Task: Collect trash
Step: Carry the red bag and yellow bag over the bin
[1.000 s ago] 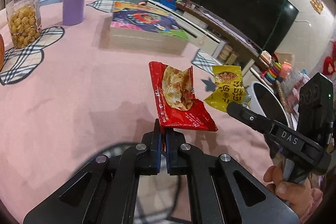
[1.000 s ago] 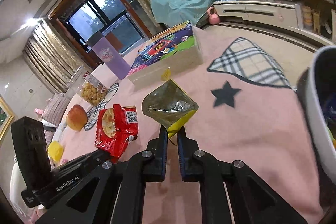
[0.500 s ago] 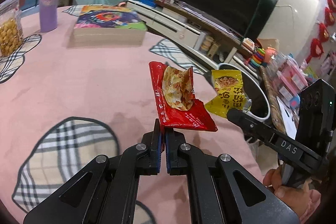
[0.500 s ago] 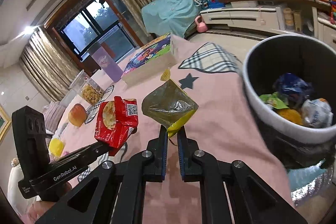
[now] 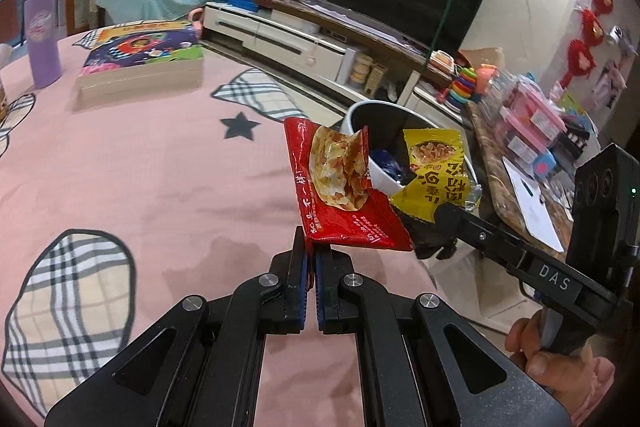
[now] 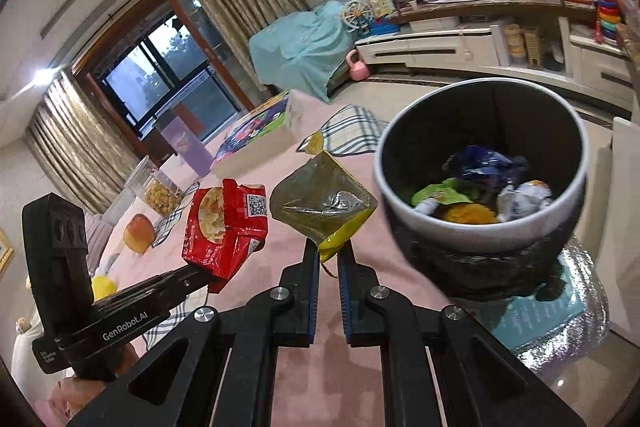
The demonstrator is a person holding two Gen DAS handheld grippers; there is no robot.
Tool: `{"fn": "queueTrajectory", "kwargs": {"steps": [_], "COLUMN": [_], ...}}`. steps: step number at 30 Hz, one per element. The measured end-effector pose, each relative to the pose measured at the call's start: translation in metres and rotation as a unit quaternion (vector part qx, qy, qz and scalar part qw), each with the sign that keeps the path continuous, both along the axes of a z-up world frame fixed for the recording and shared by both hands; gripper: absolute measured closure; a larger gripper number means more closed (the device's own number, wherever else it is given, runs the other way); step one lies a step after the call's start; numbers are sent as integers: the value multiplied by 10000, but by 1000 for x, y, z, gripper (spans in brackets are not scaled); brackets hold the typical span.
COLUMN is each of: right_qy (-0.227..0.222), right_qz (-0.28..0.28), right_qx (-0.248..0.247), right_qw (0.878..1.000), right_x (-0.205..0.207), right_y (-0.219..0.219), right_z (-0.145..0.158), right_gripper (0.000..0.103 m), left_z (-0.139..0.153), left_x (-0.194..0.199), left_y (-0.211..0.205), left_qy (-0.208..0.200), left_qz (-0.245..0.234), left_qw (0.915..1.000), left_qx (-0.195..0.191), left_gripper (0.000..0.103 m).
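Pink tablecloth [image 5: 132, 167]; bin [image 6: 480, 227] at 2 o'clock. Two wrappers: left gripper [image 5: 311, 259] clamps red wrapper [image 5: 340, 195]; right gripper [image 6: 329, 259] pinches yellow wrapper [image 6: 320, 203], jaws slightly apart.

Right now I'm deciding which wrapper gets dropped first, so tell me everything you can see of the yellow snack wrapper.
The yellow wrapper is a crinkled, glossy plastic-foil packet, seemingly empty. In the left wrist view its printed face shows a food photo and dark characters; the right wrist view shows its dull, olive-looking back. The right gripper pinches its lower corner, holding it in the air above the pink tablecloth, beside the trash bin rather than over its opening. Nothing else touches it.
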State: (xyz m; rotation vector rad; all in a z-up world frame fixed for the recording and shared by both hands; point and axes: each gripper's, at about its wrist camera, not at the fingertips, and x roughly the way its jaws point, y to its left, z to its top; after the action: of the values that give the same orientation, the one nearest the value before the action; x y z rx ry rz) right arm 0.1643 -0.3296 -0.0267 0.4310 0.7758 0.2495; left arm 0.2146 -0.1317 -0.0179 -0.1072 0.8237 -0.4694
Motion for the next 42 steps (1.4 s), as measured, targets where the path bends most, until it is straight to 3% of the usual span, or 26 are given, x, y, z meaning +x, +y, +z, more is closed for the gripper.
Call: {"fn": "queueTrajectory", "kwargs": {"steps": [21, 42], "right_qy": [-76, -24], "right_qz": [-542, -701], "right_qx": [17, -10], "right_qw": [9985, 9975], "right_x": [-15, -10], "right_y": [-59, -75], "right_z": [3, 5], "right_gripper": [94, 94], "left_z": [14, 15], "left_x": [7, 19], "left_y": [-62, -94], "left_qy": [-191, -176], "left_qz": [-427, -540], "left_qw": [9987, 9977], "left_qx": [210, 360], "left_gripper": [101, 101]}}
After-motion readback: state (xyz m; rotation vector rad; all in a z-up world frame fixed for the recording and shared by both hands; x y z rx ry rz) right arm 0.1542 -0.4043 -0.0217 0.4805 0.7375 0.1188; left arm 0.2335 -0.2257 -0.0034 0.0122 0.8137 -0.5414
